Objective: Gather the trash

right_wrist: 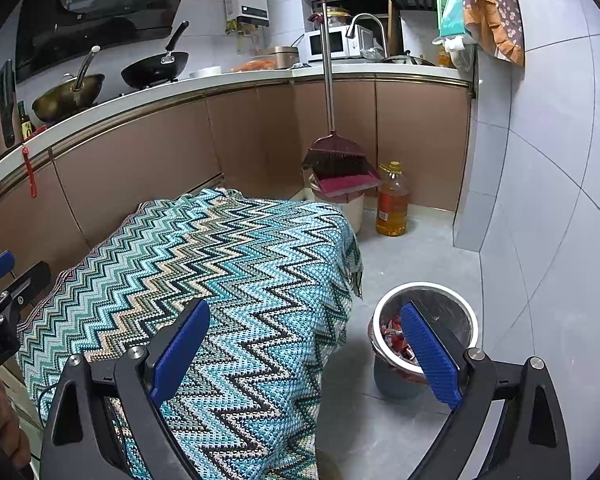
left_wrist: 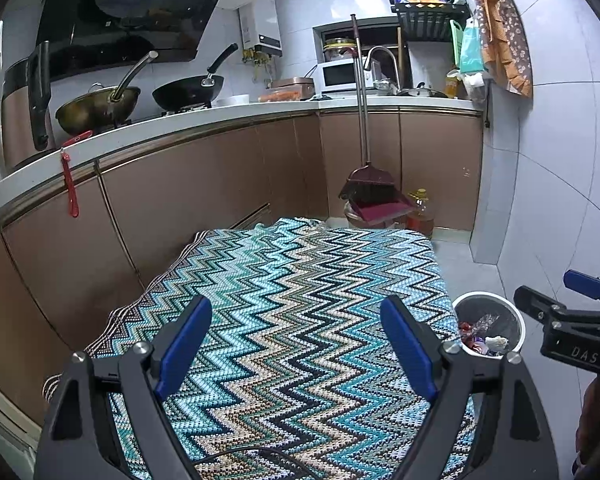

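A small round waste bin [left_wrist: 489,323] [right_wrist: 448,303] with a white rim stands on the floor by the table's right side, holding red and white wrappers [right_wrist: 396,332]. My left gripper [left_wrist: 296,340] hangs open over the zigzag-patterned cloth [left_wrist: 300,300] with nothing between its blue pads. My right gripper [right_wrist: 304,348] is open too, empty, straddling the cloth's right edge, its right finger in front of the bin. In the left wrist view the right gripper [left_wrist: 556,300] shows at the right edge above the bin. I see no loose trash on the cloth [right_wrist: 220,264].
A brown kitchen counter [left_wrist: 220,120] with woks curves along the left and back. A broom and dustpan [right_wrist: 336,164] lean on a white bucket in the far corner, beside an oil bottle [right_wrist: 392,204]. A tiled wall [right_wrist: 560,200] bounds the right; grey floor lies around the bin.
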Available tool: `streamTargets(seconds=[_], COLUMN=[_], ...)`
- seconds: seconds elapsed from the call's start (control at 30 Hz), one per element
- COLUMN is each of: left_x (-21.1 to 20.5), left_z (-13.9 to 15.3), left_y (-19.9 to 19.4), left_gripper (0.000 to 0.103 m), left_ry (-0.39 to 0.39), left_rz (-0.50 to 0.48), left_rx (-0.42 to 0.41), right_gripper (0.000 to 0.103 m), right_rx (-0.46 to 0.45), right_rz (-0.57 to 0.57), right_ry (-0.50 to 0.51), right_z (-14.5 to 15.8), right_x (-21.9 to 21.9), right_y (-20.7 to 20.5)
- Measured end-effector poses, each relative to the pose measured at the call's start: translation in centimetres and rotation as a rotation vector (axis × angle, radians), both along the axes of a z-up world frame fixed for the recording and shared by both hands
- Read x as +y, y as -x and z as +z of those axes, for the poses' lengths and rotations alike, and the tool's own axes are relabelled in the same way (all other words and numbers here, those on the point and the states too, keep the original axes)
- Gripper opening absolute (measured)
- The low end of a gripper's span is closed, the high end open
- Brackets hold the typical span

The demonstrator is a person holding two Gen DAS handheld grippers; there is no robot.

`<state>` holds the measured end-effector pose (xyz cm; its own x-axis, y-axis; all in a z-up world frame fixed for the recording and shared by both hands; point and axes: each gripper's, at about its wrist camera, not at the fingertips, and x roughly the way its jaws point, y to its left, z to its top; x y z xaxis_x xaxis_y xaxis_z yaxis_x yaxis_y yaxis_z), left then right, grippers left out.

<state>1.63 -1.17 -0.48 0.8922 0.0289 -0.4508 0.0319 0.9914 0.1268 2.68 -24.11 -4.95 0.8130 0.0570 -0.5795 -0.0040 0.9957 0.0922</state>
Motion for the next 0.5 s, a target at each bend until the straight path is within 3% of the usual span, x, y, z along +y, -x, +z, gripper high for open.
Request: streamTargets(seconds=[0.5], left_x=[-2.3], left_z=[-0.3], left_y=[-1.2], left_gripper=[0.086], left_ry=[-0.014], left_rz=[-0.037], left_rx=[0.004], right_gripper=[0.099], right_rx=[0.002], right_rz=[-0.075], right_ry=[0.002], right_z=[-0.3], right_x=[-2.4], right_y=[0.8])
